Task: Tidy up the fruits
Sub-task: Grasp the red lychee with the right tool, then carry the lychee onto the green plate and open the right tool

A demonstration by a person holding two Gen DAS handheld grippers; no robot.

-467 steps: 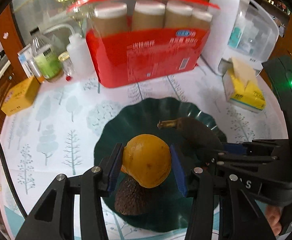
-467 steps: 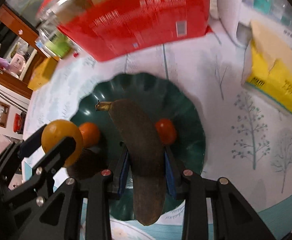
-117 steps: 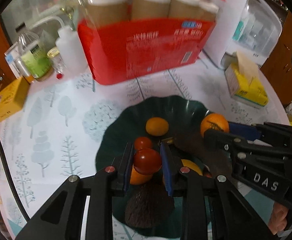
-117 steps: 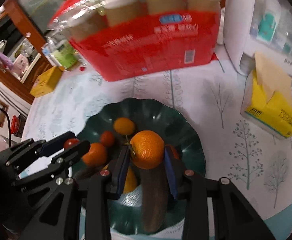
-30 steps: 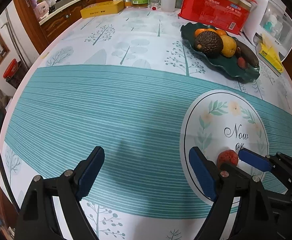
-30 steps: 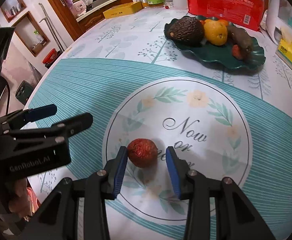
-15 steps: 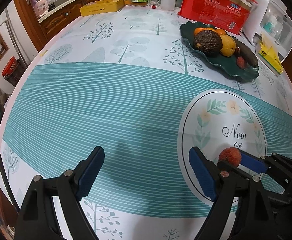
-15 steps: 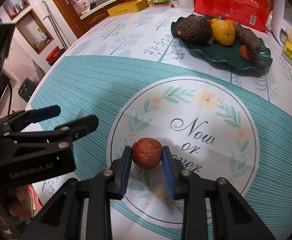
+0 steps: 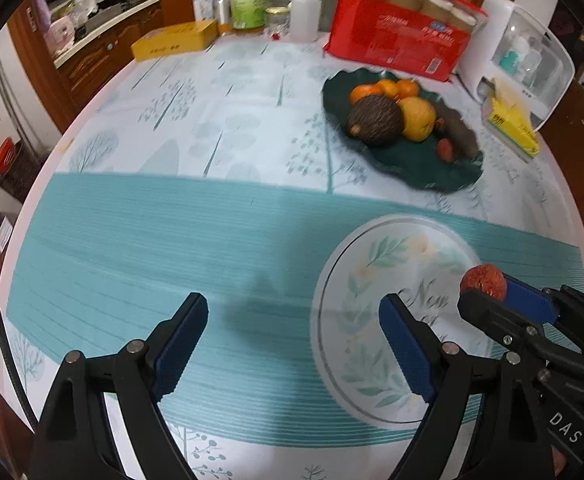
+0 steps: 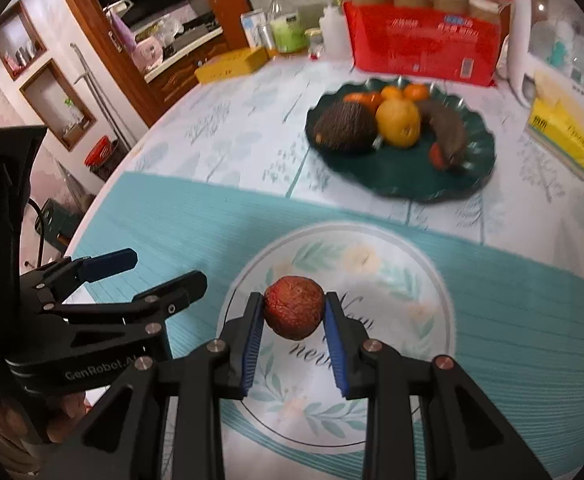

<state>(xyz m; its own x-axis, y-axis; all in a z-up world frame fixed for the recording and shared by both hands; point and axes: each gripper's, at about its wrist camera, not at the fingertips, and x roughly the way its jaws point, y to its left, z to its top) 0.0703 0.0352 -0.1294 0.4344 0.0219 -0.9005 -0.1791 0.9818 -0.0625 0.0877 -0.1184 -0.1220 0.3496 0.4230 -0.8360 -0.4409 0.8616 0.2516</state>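
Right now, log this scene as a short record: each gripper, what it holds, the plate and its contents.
right gripper: shut on the lychee, above the round floral print of the tablecloth
left gripper: open, holding nothing
plate: dark green, wavy rim, far side of the table, ahead of both grippers
on plate: avocado, lemon, dark banana, oranges, a small red fruit
behind plate: red pack
right of plate: yellow tissue box

Both wrist views look forward, obliquely down across the teal-and-white patterned tablecloth [image 9: 140, 240]; shared: dark green scalloped fruit plate [image 9: 419, 168] [image 10: 411, 184], far side.
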